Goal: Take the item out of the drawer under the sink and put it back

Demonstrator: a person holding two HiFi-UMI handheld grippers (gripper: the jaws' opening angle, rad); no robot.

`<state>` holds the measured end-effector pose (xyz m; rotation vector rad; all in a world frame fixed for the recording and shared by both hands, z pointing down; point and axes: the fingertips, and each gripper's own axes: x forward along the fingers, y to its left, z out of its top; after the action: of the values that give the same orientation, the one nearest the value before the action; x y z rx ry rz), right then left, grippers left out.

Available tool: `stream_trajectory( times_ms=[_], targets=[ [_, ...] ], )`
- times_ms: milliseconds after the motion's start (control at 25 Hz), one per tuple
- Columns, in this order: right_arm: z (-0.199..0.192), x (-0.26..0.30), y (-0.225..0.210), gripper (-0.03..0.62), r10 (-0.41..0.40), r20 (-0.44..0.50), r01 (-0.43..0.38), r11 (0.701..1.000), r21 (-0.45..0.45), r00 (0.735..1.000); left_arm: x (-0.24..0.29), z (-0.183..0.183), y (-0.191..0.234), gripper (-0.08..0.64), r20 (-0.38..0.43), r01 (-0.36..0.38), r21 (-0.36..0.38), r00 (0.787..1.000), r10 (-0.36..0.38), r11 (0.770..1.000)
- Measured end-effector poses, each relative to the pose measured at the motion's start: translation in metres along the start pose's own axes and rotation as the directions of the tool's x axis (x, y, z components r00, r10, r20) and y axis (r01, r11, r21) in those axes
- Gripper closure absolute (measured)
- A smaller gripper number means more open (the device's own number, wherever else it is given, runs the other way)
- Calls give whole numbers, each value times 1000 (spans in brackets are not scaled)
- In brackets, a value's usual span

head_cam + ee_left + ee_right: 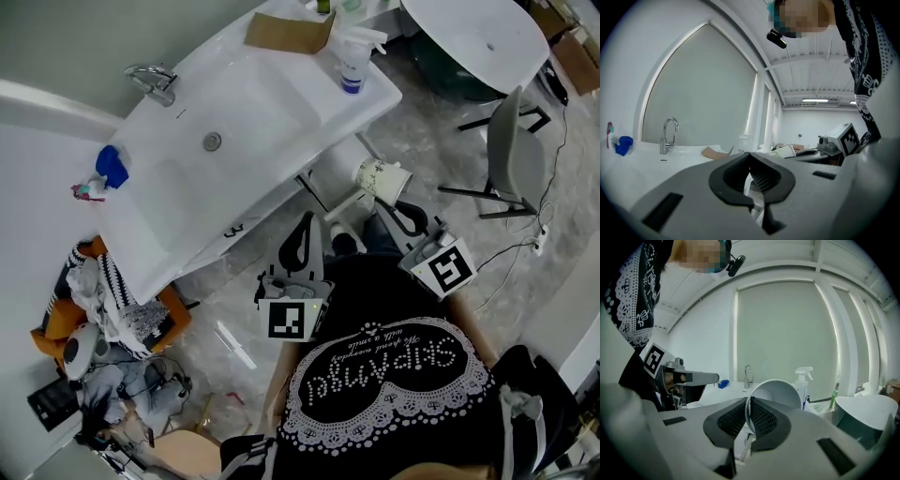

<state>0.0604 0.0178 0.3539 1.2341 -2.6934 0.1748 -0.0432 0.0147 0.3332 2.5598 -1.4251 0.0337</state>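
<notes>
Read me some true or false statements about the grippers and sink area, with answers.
1. The right gripper pinches the rim of a white paper cup. True.
2. The left gripper holds something too. False: its jaws are shut on nothing.
3. The brown cardboard piece lies inside the white sink basin. False: it lies on the white counter behind it, beside the clear spray bottle.
4. A blue object sits near the chrome faucet. True.
</notes>
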Motion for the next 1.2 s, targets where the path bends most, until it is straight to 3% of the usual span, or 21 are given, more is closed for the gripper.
stream_trajectory(
  times_ms=[400,840,1040,1200],
  targets=[
    [-2,-9,-1,566,-9,20,9,1000,6,1000,-1,1,-10,555,0,5,17,1000,-5,1000],
    [-1,3,6,566,43,24,-43,999,-2,999,-8,1,-5,555,1,-26,40,1000,26,999],
    [-2,4,11,566,81,10,-81,997,-10,997,-14,1,-1,555,12,-63,4,998,62,998],
    [2,-7,5,566,74,-1,-74,997,5,997,-2,-2,-17,555,-19,-38,81,999,40,996]
  ],
)
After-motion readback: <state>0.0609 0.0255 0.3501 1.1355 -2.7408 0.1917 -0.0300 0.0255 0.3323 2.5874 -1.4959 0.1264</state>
